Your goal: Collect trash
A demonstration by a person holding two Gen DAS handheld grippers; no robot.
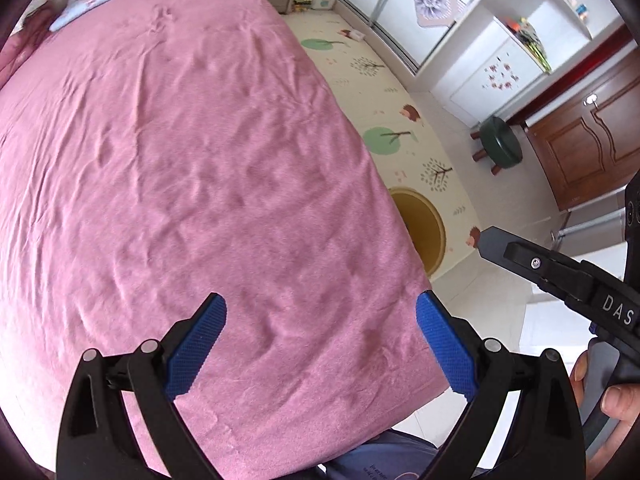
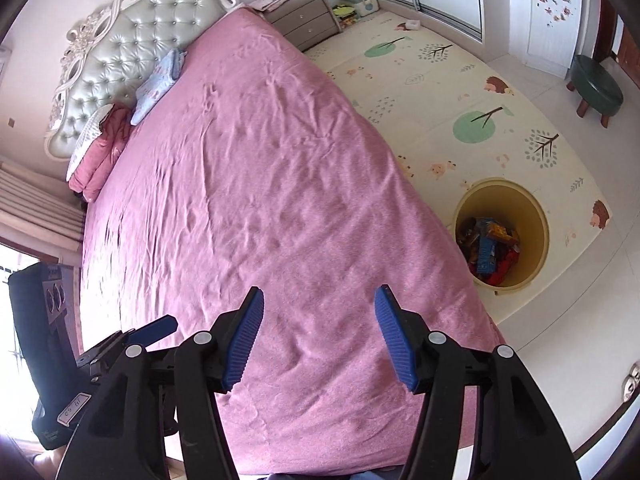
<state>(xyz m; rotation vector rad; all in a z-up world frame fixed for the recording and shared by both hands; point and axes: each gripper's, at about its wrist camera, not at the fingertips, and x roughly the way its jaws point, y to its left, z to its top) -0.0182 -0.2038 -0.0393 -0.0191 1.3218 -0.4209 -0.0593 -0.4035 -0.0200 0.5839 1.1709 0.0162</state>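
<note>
Left gripper [image 1: 322, 312]: blue pads wide apart, empty, over the wrinkled pink bedspread [image 1: 180, 180].
Right gripper [image 2: 319, 306]: blue pads spread, holding nothing.
Trash: wrappers inside the round yellow plastic bin [image 2: 538, 236] beside the bed, on the patterned play mat [image 2: 440, 92].

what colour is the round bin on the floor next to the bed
The round plastic bin is pale yellow, with a darker mustard inside. It shows best in the right wrist view.
</note>
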